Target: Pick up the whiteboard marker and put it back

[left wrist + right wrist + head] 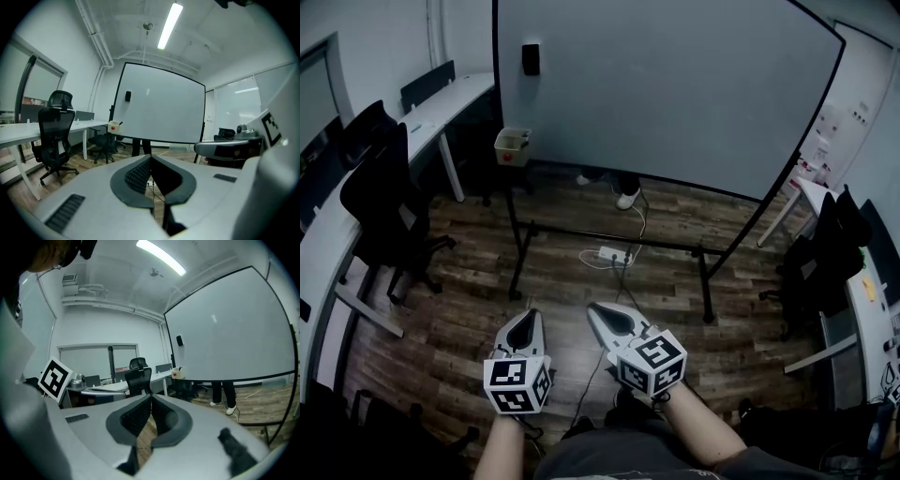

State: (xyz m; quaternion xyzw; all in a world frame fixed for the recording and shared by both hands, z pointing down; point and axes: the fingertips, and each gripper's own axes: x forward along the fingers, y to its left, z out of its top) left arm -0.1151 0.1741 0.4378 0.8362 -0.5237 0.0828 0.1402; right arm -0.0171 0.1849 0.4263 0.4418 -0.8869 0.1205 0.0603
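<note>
Closing on the whiteboard (666, 94) comes first: the left gripper (528, 317) and the right gripper (596, 309) both have their jaws shut on nothing, well apart from the board. The whiteboard marker (120, 123) is probably the dark stick poking from the small box (512, 147) at the board's left edge. Open one pair of jaws early, then take it across its barrel.
</note>
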